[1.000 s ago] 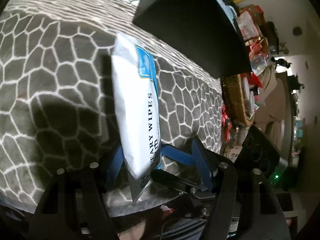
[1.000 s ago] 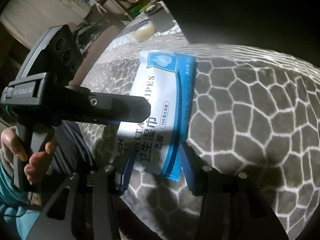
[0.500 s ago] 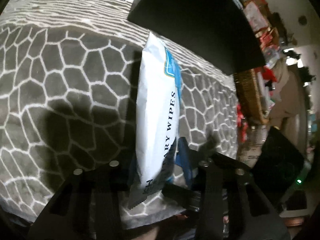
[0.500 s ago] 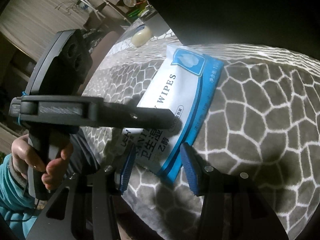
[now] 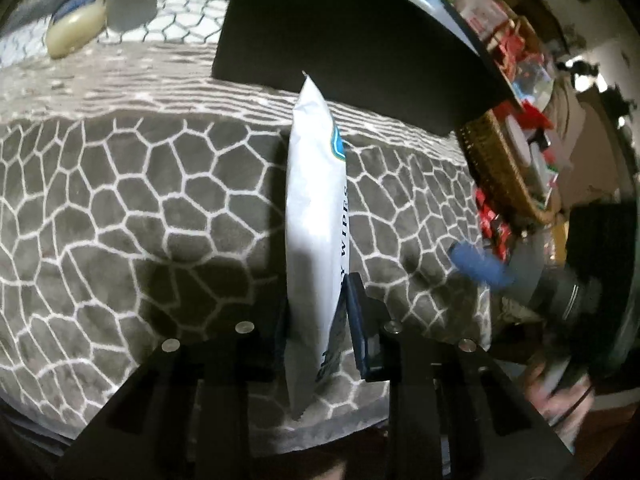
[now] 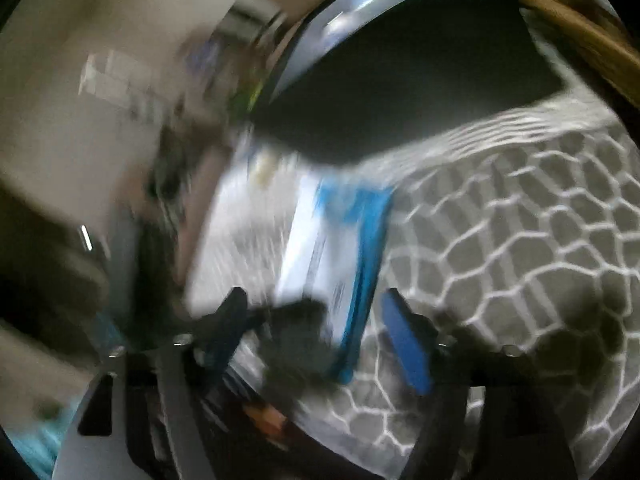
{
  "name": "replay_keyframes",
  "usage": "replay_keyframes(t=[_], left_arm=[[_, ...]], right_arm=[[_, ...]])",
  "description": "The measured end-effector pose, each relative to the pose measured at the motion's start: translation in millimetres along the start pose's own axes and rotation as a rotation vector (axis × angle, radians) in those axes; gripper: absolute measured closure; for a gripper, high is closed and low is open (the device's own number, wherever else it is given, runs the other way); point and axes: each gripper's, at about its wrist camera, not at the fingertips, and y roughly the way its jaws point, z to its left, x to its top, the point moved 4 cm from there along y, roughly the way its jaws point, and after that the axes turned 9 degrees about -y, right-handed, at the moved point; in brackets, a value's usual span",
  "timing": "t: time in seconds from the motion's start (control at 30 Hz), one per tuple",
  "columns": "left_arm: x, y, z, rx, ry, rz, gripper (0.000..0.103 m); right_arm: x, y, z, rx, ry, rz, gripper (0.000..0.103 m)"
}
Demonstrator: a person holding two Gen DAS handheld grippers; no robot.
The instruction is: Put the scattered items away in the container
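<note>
The left gripper (image 5: 318,320) has its fingers (image 5: 358,320) clamped on the lower part of a white and blue pack of wipes (image 5: 316,216), holding it edge-on and upright over the grey surface with a white honeycomb pattern (image 5: 120,208). The pack's top corner reaches up in front of the black container (image 5: 344,40), which stands on that surface just beyond it. A cream oval object (image 5: 74,32) lies far off to the upper left, and a woven basket (image 5: 500,168) sits to the right past the surface's edge.

The right wrist view is heavily blurred. The right gripper (image 6: 316,332) has its blue fingers (image 6: 404,344) spreading apart (they press on nothing), with the pack of wipes (image 6: 320,240) ahead of them, its blue-edged end lying between the fingers. The black container (image 6: 400,80) fills the upper part of that view.
</note>
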Motion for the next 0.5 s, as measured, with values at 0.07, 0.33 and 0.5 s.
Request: replay_keyframes(t=[0.07,0.33,0.5], left_arm=[[-1.5,-1.4,-5.9,0.025,0.03,-0.015,0.078],[-12.5,-5.9,-28.3,0.093,0.116,-0.069,0.078],[-20.4,-5.7,-38.5,0.155,0.183,-0.105,0.078]], right_arm=[[11.3,0.8,-1.6,-0.084,-0.009,0.025,0.028],[37.4,55.3,17.6,-0.192,-0.064,0.237,0.038],[53.8,73.3,27.3,-0.234,-0.099,0.33,0.038]])
